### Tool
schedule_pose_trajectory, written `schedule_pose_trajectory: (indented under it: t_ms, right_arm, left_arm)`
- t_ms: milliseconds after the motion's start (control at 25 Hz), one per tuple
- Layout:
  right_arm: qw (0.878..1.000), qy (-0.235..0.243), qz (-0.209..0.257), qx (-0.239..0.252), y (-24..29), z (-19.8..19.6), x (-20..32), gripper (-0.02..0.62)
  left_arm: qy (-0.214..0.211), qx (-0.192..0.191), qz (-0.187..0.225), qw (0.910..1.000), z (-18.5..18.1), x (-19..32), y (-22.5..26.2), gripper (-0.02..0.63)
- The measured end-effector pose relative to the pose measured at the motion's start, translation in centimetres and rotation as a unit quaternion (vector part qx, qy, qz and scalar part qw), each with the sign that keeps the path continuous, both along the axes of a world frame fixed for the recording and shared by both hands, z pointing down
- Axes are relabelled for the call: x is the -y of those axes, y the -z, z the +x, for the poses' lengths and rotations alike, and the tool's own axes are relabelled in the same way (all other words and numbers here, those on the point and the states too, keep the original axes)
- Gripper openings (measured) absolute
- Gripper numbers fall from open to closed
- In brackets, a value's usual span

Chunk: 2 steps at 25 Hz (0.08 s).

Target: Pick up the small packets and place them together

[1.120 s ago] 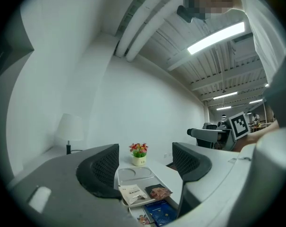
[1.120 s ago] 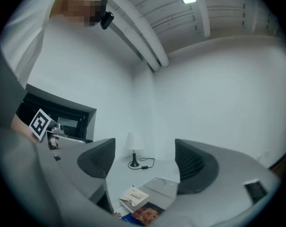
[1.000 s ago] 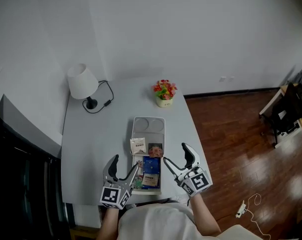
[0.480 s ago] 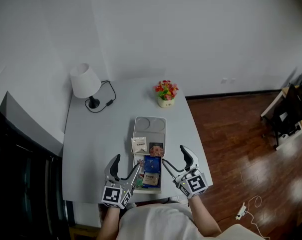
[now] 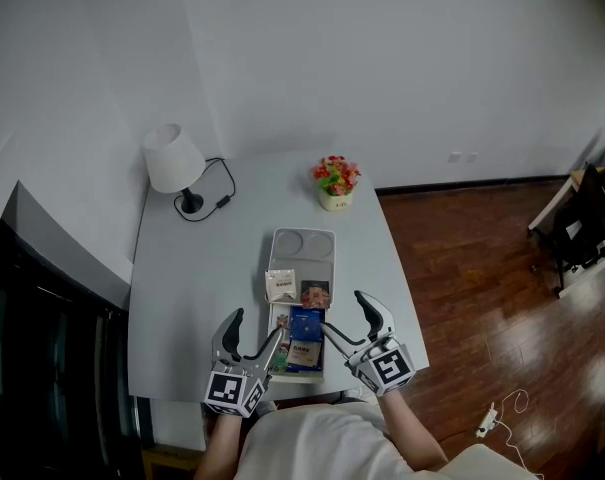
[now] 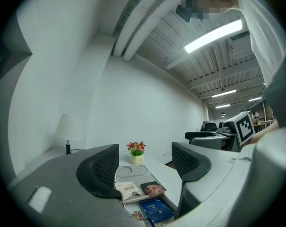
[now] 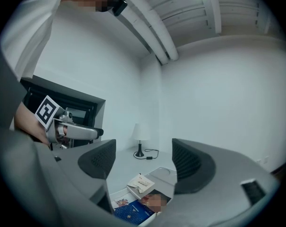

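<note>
1. On the near half of the white tray (image 5: 304, 238), the small packets are gathered: a white packet (image 5: 281, 285) by the tray's left rim, a dark packet (image 5: 315, 294) just beside it, and a blue packet (image 5: 305, 326) nearer the person.
2. By the tray's near left corner, the left gripper (image 5: 253, 328) is held with its jaws apart and nothing between them.
3. By the tray's near right side, the right gripper (image 5: 344, 311) is held likewise, its jaws spread and empty.
4. Beyond the tray's far end, a flower pot (image 5: 333, 187) is seen.

No legible wording anywhere. White packet (image 5: 280, 285): dark print lines, too small to read. Blue packet (image 5: 305, 325): pale print, unreadable. Square marker (image 5: 390, 366), near right: black-and-white pattern, no letters.
</note>
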State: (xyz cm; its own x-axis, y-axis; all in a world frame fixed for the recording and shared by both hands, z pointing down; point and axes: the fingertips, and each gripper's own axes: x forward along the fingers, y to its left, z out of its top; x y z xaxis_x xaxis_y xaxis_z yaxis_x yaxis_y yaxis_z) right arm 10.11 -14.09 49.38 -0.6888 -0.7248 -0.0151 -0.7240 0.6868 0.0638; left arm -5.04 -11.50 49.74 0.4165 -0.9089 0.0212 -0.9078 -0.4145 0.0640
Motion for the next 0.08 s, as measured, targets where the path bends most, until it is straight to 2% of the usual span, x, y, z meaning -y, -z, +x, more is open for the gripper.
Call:
schedule_pose_trajectory:
  t_ms: [80]
  right_arm:
    - [1.000, 0.006, -0.003, -0.003, -0.08, -0.03, -0.27, 0.385]
  left_arm:
    - [-0.001, 0.001, -0.004, 1.0000, 0.34, -0.05, -0.23, 0.339]
